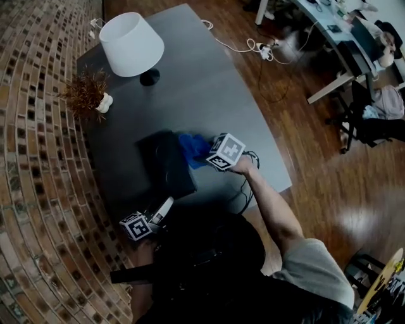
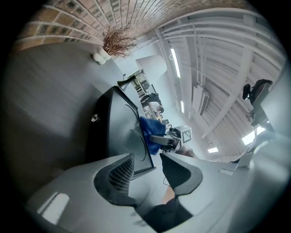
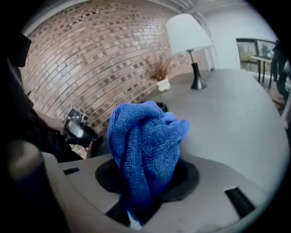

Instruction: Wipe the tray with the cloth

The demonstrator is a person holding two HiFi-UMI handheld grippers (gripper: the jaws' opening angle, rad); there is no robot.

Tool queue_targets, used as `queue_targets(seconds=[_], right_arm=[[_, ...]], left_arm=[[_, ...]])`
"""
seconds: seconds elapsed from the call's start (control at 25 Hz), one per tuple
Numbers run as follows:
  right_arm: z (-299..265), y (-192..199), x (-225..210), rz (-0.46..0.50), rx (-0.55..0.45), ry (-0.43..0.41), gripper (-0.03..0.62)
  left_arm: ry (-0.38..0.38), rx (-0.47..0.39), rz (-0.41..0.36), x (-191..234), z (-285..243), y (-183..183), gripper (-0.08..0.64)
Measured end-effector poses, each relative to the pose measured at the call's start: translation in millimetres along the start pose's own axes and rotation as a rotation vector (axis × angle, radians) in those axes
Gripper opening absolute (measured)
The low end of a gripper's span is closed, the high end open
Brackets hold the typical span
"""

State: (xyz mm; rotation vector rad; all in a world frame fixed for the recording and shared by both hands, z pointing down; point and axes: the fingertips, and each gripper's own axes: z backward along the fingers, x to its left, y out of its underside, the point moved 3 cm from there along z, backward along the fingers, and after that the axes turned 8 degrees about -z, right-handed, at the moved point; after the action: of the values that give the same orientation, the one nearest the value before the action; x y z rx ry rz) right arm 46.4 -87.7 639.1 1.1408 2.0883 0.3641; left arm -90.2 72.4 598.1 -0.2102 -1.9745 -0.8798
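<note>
Head view: lamp [image 1: 130, 43], dried plant [image 1: 88, 93] beyond tray [image 1: 166, 166]; cloth [image 1: 193, 149] at tray's edge.

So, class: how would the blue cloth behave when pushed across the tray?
Probably floppy: the blue cloth bunches in soft folds above the jaws of the right gripper. Likely light: it stands up though pinched only at one end. Its looped weave may drag rather than slide on the tray.

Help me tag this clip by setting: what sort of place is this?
Likely an office or lab with a homely corner: a brick wall and a dark table bearing a white-shaded lamp and a dried plant, with white desks and an office chair across the wooden floor.
</note>
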Motion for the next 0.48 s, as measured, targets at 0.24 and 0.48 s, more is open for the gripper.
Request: queue_targets(seconds=[0.24, 0.48], right_arm=[[-22.9, 26.3, 63.0, 0.661, 0.237, -0.091, 0.158], [-2.1, 89.7, 116.7, 0.833, 0.391, -0.193, 0.158]], left_arm=[[-0.024, -0.048, 0.005, 3.8, -3.2, 0.5, 0.175], [-0.049, -0.047, -0.029, 5.9, -4.6, -1.8, 0.175]])
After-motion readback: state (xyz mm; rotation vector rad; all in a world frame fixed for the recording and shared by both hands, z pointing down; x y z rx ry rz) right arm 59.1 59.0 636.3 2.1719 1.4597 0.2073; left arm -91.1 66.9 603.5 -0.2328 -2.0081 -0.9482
